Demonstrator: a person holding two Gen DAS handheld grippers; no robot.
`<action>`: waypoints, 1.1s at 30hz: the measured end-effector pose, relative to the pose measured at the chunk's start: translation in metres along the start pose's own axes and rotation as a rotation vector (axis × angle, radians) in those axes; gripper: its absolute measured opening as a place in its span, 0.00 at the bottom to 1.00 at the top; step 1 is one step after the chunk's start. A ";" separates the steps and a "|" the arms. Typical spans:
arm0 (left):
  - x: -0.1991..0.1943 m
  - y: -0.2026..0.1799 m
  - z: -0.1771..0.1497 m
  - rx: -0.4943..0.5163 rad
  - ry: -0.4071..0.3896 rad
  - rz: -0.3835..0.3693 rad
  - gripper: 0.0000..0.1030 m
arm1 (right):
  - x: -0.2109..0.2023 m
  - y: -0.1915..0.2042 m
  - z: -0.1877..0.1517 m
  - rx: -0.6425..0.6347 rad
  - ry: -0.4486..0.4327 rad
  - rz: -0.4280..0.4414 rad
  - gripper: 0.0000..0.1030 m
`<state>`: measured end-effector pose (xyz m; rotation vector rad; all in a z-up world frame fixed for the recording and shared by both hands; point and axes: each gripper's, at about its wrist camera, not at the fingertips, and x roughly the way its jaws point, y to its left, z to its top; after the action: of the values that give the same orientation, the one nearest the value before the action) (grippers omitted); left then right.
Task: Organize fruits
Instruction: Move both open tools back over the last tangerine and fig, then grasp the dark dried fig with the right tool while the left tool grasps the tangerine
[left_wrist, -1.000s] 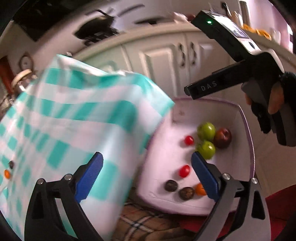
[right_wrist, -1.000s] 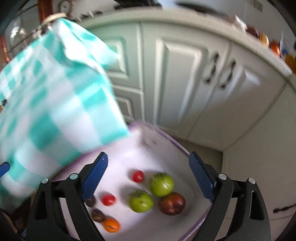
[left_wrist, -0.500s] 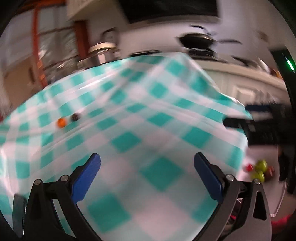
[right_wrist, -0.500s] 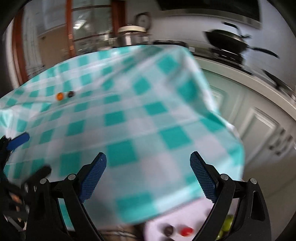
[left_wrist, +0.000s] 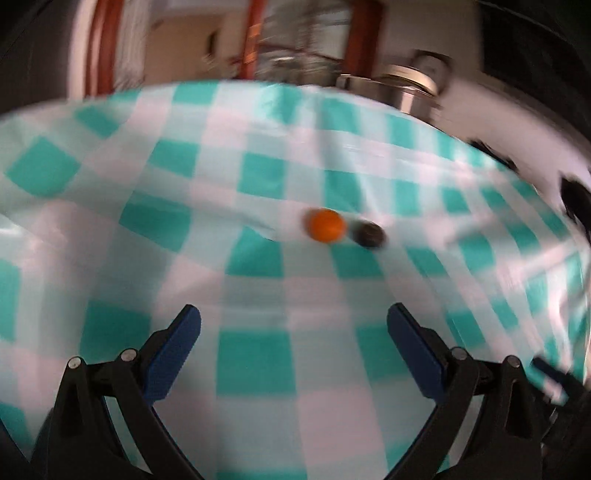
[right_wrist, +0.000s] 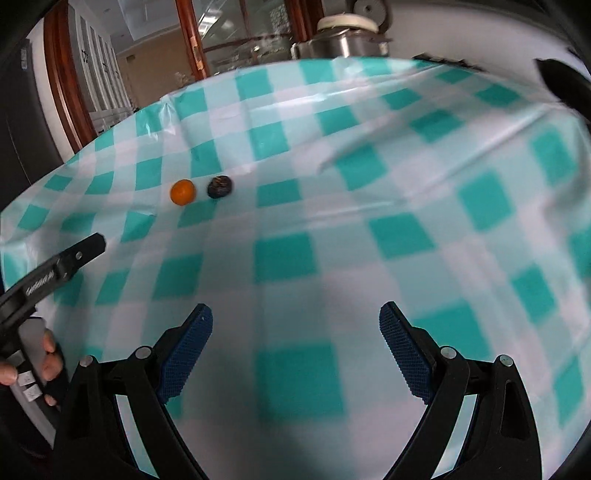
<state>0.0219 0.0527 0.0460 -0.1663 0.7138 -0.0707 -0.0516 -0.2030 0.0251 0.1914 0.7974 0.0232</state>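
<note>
Tablecloth (left_wrist: 258, 258) in a teal-and-white check is spread over the table and fills most of both wrist views; its surface is seen to be creased, with long folds running across the far half, and one ridge (right_wrist: 369, 147) is visible right of centre in the right wrist view. Behind the table, a red-brown wooden door frame (right_wrist: 186, 37) with glass panels is seen, and a metal pot (right_wrist: 340, 40) with a pale lid stands just past the far edge of the cloth. The left gripper (left_wrist: 293, 343) is held low over the near part of the cloth, its blue pads (left_wrist: 173, 354) set wide apart with nothing between them. The right gripper (right_wrist: 295, 343) is likewise held over the near part of the cloth, its fingers spread wide and empty. In the right wrist view the left gripper's black body (right_wrist: 55, 269) is seen at the left edge, held by a hand (right_wrist: 40, 362) whose fingers rest on its handle. Two small fruits lie on the cloth well beyond both grippers: an orange fruit (left_wrist: 325, 229) and, just beside it on its right, a dark round fruit (left_wrist: 369, 233). Whether the two touch cannot be told from the blurred left view; in the right wrist view a narrow gap is seen between them.
</note>
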 end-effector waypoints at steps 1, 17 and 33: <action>0.008 0.007 0.005 -0.033 0.003 -0.006 0.98 | 0.010 0.005 0.006 0.000 0.011 0.008 0.87; 0.025 0.013 0.007 -0.023 -0.032 -0.090 0.98 | 0.147 0.073 0.102 -0.146 0.090 0.002 0.71; 0.026 0.015 0.002 -0.034 -0.022 -0.108 0.98 | 0.169 0.085 0.118 -0.169 0.101 0.031 0.39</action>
<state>0.0430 0.0643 0.0285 -0.2379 0.6842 -0.1597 0.1546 -0.1226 0.0012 0.0427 0.8889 0.1294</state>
